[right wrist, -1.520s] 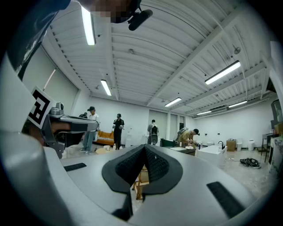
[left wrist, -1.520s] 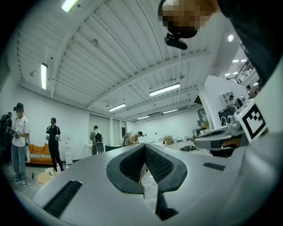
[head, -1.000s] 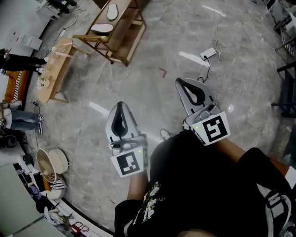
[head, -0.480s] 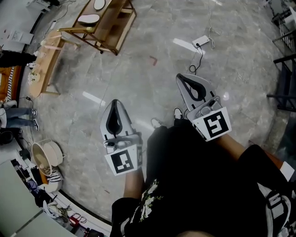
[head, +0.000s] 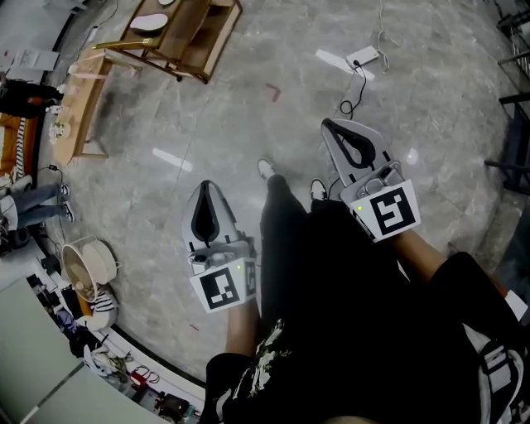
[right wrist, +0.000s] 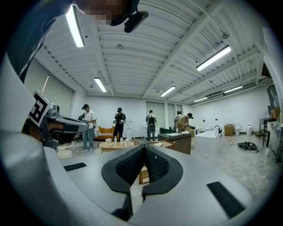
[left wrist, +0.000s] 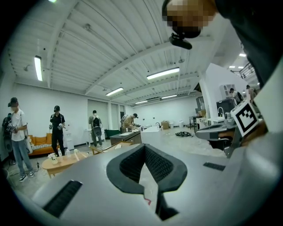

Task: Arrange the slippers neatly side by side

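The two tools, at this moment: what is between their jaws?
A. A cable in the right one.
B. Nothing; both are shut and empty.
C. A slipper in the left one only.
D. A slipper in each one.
B: the left tool and the right tool each have their jaws together in their own gripper view, with only the floor and the room beyond them.

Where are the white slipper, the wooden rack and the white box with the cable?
white slipper [head: 149, 21]: head view, its middle.
wooden rack [head: 189, 29]: head view, a bare shelf slat.
white box [head: 364, 56]: head view, centre of its top.
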A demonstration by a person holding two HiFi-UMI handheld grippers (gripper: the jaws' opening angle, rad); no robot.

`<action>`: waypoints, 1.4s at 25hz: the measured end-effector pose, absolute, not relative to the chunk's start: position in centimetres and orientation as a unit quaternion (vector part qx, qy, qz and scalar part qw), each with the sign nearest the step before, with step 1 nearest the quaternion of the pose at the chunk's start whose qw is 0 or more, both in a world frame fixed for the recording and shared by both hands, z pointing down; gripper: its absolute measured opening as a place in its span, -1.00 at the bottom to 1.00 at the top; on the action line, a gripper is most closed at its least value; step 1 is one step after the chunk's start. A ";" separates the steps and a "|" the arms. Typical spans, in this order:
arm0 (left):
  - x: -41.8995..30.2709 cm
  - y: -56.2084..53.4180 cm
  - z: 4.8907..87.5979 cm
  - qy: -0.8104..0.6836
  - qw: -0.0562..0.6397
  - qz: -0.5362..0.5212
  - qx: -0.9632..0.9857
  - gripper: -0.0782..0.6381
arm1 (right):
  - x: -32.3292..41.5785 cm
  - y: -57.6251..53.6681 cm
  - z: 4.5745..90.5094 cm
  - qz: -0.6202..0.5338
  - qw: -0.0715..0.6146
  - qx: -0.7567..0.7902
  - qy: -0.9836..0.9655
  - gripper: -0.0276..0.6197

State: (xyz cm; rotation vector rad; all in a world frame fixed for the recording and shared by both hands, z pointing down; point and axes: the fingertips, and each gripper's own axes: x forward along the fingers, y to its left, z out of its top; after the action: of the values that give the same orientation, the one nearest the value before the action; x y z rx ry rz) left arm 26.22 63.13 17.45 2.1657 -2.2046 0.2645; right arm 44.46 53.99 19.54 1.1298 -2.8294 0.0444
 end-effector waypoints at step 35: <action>13.0 42.2 18.0 -0.676 0.027 0.055 0.734 -0.78 | 29.6 35.9 18.8 0.005 0.076 0.368 -0.927 -0.92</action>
State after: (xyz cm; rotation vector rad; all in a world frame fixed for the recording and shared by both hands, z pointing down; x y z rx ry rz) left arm 12.99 42.18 17.96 2.2670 -2.0897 0.1694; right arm 29.57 35.91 18.82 1.1024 -2.7788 0.0163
